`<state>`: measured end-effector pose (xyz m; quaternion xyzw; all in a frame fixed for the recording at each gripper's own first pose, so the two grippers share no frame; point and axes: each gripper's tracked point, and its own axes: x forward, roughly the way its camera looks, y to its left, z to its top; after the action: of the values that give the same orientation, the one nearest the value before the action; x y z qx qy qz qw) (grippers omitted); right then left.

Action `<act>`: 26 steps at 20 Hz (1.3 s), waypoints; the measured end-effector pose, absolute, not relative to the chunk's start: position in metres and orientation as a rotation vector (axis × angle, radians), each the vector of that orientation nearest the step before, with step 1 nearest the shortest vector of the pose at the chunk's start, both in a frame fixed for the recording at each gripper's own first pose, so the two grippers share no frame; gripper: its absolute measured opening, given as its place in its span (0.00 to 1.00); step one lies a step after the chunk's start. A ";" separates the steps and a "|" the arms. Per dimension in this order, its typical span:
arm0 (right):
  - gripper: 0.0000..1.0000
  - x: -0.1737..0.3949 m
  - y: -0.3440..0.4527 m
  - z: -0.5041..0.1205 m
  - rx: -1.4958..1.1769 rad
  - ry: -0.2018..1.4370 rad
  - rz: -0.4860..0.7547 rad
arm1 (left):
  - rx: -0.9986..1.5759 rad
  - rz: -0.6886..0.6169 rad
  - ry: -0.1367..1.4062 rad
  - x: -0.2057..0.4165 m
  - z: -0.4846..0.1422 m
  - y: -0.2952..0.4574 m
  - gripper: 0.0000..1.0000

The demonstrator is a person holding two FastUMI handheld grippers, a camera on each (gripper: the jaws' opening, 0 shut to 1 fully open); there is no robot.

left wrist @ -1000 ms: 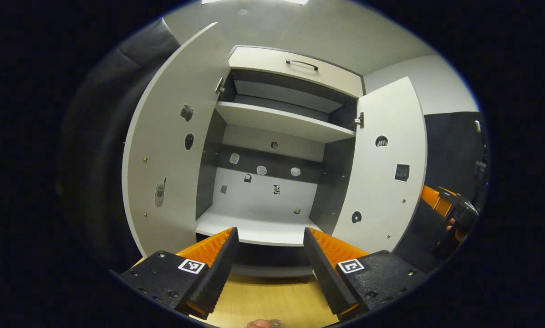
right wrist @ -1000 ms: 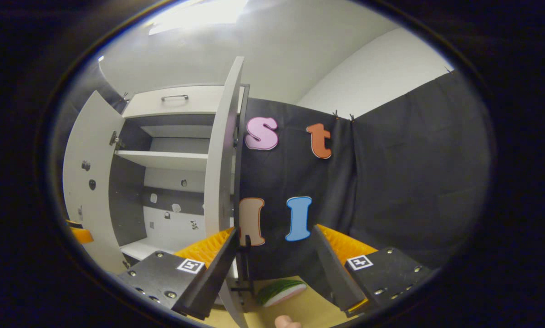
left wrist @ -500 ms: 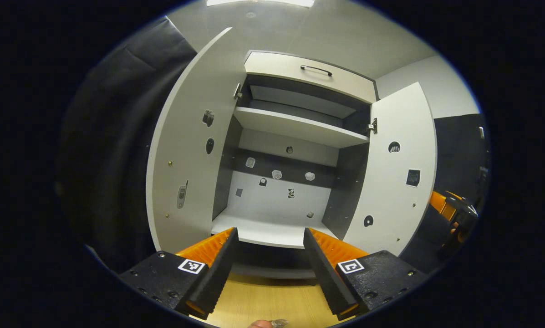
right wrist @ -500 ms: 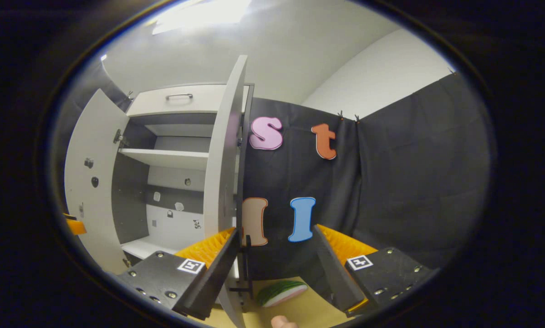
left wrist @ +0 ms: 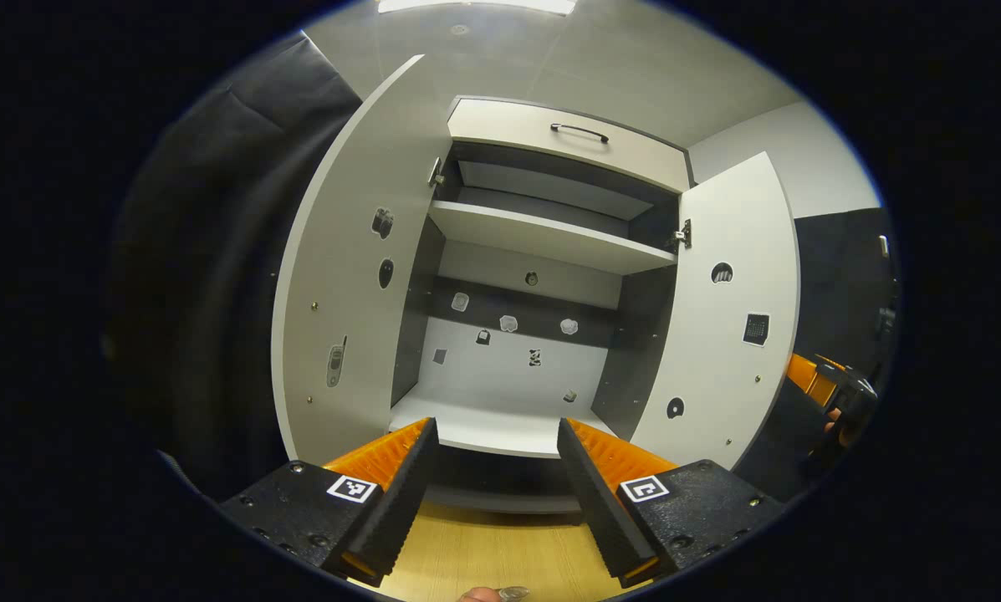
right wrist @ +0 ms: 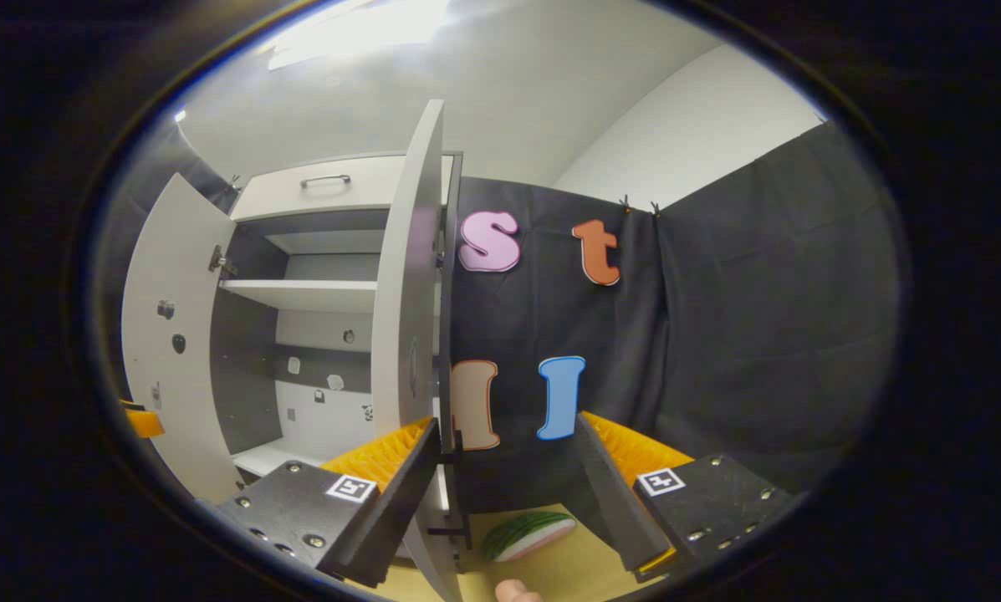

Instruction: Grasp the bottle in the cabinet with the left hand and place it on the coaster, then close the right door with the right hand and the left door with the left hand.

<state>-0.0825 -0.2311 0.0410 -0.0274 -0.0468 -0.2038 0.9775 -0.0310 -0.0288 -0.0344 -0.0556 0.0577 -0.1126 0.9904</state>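
The cabinet [left wrist: 533, 242] stands wide open ahead of me in the left gripper view, its left door [left wrist: 349, 276] and right door [left wrist: 730, 318] both swung out, and the shelves [left wrist: 542, 234] bare. My left gripper [left wrist: 496, 428] is open in front of the bottom shelf with nothing between its fingers. In the right gripper view the right door [right wrist: 408, 309] shows almost edge-on, its black handle [right wrist: 458, 485] just inside my near finger. My right gripper [right wrist: 507, 422] is open and empty. A green striped, watermelon-like flat piece [right wrist: 529, 535] lies on the wooden table [right wrist: 567, 564] below it.
A drawer with a dark handle [left wrist: 579, 132] tops the cabinet. Small stickers dot the doors and back panel. The right gripper and the hand holding it [left wrist: 839, 401] show beyond the right door. Black cloth [right wrist: 717, 334] hangs behind and to the right of the cabinet.
The left gripper's view swung a little to the left, so the cabinet sits further right in it. The right gripper edged slightly closer to the right door's edge. Both grippers stayed open.
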 end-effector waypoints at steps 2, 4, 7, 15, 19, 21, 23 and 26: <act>0.97 -0.082 -0.231 0.040 -0.047 -0.093 -0.410 | -0.112 -0.229 0.114 -0.031 -0.033 -0.030 0.90; 0.97 -0.081 -0.230 0.040 -0.043 -0.093 -0.399 | -0.106 -0.237 0.109 -0.032 -0.032 -0.032 0.90; 0.97 -0.079 -0.226 0.039 -0.043 -0.091 -0.369 | -0.085 -0.242 0.100 -0.034 -0.029 -0.035 0.90; 0.98 -0.060 -0.186 0.037 -0.019 -0.090 -0.258 | -0.076 -0.230 0.102 -0.034 -0.029 -0.034 0.90; 0.97 -0.050 -0.169 0.036 -0.025 -0.090 -0.205 | -0.073 -0.203 0.101 -0.035 -0.029 -0.024 0.90; 0.97 -0.046 -0.162 0.035 -0.015 -0.089 -0.186 | -0.077 -0.191 0.096 -0.036 -0.028 -0.019 0.90; 0.97 -0.042 -0.157 0.033 -0.001 -0.083 -0.173 | -0.080 -0.180 0.097 -0.036 -0.030 -0.014 0.90; 0.97 -0.037 -0.149 0.033 0.004 -0.082 -0.156 | -0.086 -0.170 0.101 -0.037 -0.031 -0.010 0.90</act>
<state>-0.0366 -0.1487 0.0325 0.0019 -0.0412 -0.0777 0.9961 -0.0370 -0.0098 -0.0314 -0.0431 0.0507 -0.0847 0.9942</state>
